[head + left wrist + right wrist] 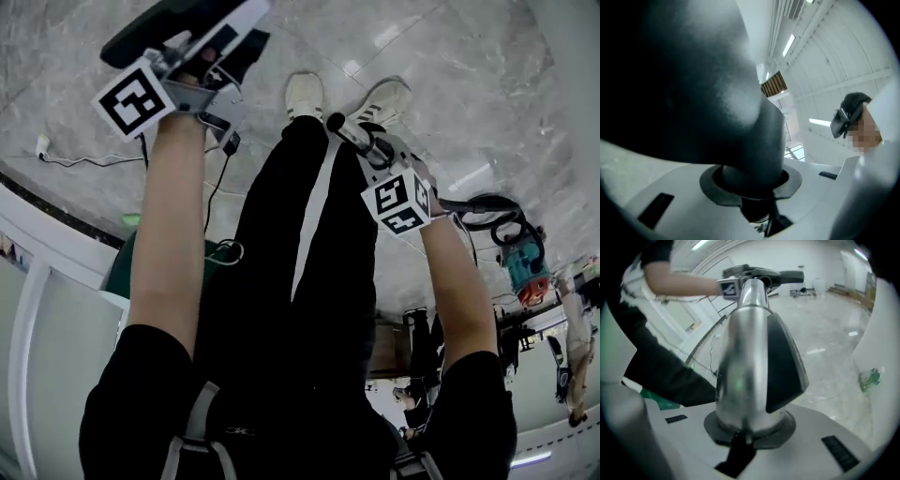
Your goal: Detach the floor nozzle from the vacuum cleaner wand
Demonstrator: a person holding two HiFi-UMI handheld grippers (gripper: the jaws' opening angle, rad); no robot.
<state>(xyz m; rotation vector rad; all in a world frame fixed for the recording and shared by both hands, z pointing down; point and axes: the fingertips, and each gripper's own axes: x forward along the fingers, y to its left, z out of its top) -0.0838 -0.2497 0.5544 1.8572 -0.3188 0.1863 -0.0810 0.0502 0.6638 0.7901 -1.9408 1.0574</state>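
Head view: left tool (208,54) clamped on black floor nozzle (164,23), held far left, apparently clear of wand (347,131), which right tool (367,148) grips near its far end.
Left gripper view: nozzle's dark bulk fills the jaws. Rigid plastic, bulky, likely light; best held at its neck.
Right gripper view: smooth metal wand between closed jaws, stiff, probably slippery.
No containers seen.

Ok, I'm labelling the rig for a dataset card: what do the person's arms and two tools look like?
The left tool and right tool have grey bodies, each carrying a white cube with black square markers. A thin black cable trails from the left one. The person wears short black sleeves; the forearms are bare.
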